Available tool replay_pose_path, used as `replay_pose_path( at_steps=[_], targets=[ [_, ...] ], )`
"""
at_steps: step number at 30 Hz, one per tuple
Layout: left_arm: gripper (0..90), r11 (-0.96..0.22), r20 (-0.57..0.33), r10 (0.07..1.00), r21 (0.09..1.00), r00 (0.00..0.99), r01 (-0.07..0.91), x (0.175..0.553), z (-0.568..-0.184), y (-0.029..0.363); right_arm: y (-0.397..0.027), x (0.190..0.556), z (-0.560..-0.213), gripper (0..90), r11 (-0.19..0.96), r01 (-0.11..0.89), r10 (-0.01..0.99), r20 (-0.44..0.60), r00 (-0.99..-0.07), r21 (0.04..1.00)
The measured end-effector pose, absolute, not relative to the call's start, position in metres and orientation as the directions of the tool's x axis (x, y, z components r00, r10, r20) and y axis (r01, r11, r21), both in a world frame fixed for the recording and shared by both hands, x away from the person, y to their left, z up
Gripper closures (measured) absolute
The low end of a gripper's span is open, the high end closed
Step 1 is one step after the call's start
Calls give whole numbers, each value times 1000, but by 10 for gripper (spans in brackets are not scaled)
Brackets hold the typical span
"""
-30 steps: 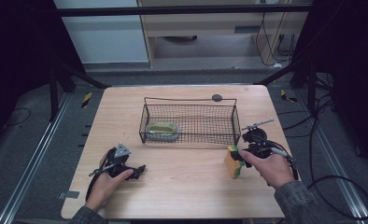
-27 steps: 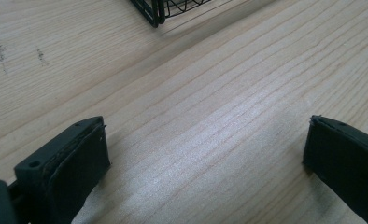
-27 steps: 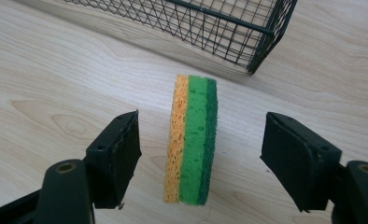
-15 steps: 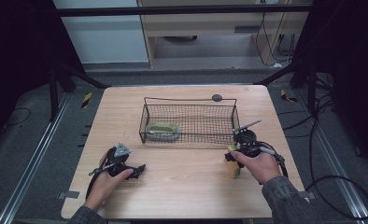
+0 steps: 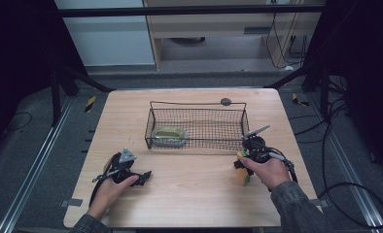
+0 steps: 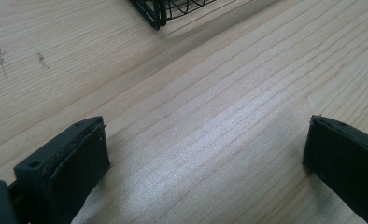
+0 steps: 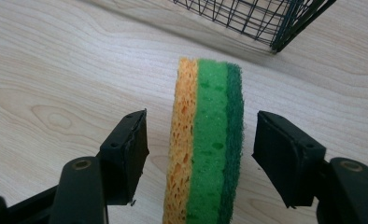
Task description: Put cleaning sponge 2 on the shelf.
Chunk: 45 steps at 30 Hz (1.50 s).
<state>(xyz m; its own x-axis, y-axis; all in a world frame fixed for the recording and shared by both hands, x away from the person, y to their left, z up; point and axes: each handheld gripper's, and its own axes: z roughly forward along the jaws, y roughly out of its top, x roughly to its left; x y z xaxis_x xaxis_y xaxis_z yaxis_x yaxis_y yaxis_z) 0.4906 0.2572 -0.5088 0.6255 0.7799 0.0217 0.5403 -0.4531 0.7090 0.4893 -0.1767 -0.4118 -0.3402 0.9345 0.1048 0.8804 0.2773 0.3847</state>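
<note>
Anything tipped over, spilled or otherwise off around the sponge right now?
Only the sponge looks unusual: it stands on its thin edge on the table rather than lying flat, between the right gripper pads, which aren't touching it. Nothing is spilled or damaged; the wire basket sits upright.

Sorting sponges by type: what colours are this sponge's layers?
Orange, light green and dark green, side by side on the sponge; clearest in the right gripper view.

Can't make out the greenish thing (image 5: 168, 134) in the wire basket's (image 5: 198, 104) left end, too small and blurry behind the mesh. Same for the dark round blob (image 5: 225, 101) by the table's far edge. Sponge (image 7: 209, 140) cut off at the bottom of the right gripper view, mostly hidden behind the right hand (image 5: 266, 170) from above. Basket corner clipped at the top edge of both gripper views.
</note>
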Motion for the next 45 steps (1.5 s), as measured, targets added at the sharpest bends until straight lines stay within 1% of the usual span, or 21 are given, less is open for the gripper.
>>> replay_pose_path(
  at_steps=[5, 9, 10, 11, 12, 14, 15, 24, 32, 39, 45],
  targets=[
    [0, -453, 22, 780, 709, 625, 540, 491, -509, 257, -177, 489, -413, 386, 284, 882, 934, 97, -343, 377],
    [0, -454, 22, 780, 709, 626, 540, 491, -509, 257, -175, 489, -415, 432, 295, 884, 933, 91, -349, 362],
    [0, -454, 22, 780, 709, 626, 540, 491, -509, 257, -174, 489, -417, 461, 304, 882, 929, 92, -358, 361],
    [0, -453, 22, 780, 709, 626, 540, 491, -509, 257, -174, 489, -417, 461, 304, 882, 929, 92, -358, 361],
    [0, -454, 22, 779, 709, 627, 539, 491, -509, 257, -174, 489, -418, 536, 307, 883, 927, 97, -361, 354],
    [0, -455, 22, 778, 709, 628, 539, 491, -509, 258, -175, 489, -417, 610, 304, 883, 928, 98, -359, 357],
    [0, -455, 22, 778, 709, 628, 539, 491, -509, 258, -176, 488, -416, 631, 303, 882, 928, 99, -360, 361],
    [0, -456, 22, 777, 709, 629, 538, 491, -509, 258, -189, 486, -400, 640, 279, 869, 931, 106, -349, 410],
    [0, -456, 22, 777, 709, 629, 538, 491, -509, 258, -210, 484, -382, 640, 269, 863, 940, 79, -332, 429],
    [0, -447, 15, 780, 712, 625, 541, 491, -509, 257, -226, 491, -367, 640, 258, 854, 947, 59, -317, 451],
    [0, -450, 19, 779, 712, 627, 539, 491, -509, 257, -235, 502, -353, 638, 262, 837, 945, 50, -325, 479]
  ],
)
